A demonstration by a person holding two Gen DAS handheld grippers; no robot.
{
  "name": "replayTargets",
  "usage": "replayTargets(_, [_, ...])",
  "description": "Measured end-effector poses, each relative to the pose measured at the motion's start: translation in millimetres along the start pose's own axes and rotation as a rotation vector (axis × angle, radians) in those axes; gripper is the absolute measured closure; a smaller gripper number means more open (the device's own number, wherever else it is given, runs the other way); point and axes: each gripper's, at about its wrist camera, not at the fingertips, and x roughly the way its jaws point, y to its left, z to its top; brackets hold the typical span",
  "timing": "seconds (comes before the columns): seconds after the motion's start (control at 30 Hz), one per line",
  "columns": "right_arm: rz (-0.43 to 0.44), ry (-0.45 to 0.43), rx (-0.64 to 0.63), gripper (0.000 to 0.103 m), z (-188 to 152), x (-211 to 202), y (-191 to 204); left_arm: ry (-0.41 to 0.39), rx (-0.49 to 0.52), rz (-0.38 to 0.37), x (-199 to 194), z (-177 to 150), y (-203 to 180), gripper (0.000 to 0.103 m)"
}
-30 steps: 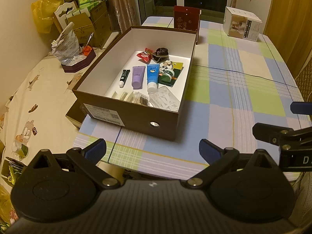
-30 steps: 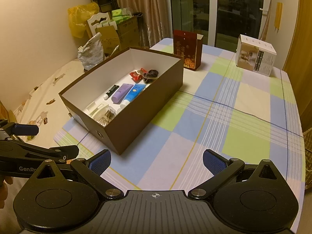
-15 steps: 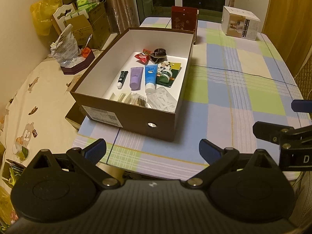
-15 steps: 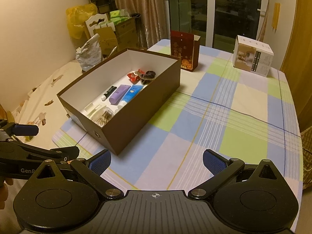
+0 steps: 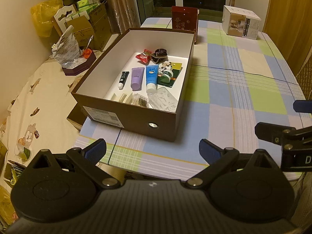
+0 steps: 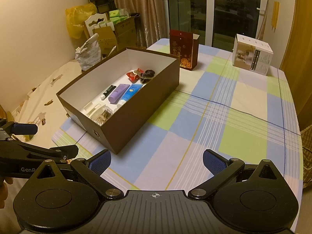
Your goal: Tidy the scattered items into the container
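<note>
Ahead of both tongs, the brown box [image 5: 134,117] stands on the checked tablecloth [image 5: 234,89], its near end wall facing the left gripper [image 5: 152,152] and lying up and to the left of the right gripper [image 6: 157,161]. Inside it lie the tidied items: a blue tube [image 5: 151,76], a purple tube [image 5: 136,77] just beside it, a small black tube [image 5: 123,77] further left, a red packet [image 5: 143,57] and a dark hair tie [image 5: 159,53] toward the far end, a green card [image 5: 169,74] by the right wall, and a clear plastic pack [image 5: 163,101] with hairpins [image 5: 139,100] nearest the tongs. Both grippers hang low over the table's near edge with their blue-padded fingers [image 5: 93,152] spread wide, holding and touching nothing; each shows at the side of the other's view. Beyond the box stand a red carton [image 6: 183,49] just past its far right corner and a white carton [image 6: 252,57] well off to the right. Left of the table lies a cream patterned sheet [image 5: 39,101] with a crumpled bag [image 5: 67,50] and cardboard boxes [image 5: 91,31] behind. Compared with a second ago, the box appears a little further from the tongs in both views, its contents unchanged, and the fingers stay equally spread.
</note>
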Motion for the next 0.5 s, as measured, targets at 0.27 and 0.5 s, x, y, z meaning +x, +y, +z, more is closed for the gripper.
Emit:
replayTargets(0.27, [-0.002, 0.003, -0.001, 0.000, -0.6, 0.7, 0.7, 0.003, -0.002, 0.000, 0.9, -1.3, 0.4, 0.003])
replayTargets(0.5, [-0.002, 0.003, -0.001, 0.000, -0.5, 0.8, 0.7, -0.004, 0.007, 0.000, 0.9, -1.4, -1.3, 0.004])
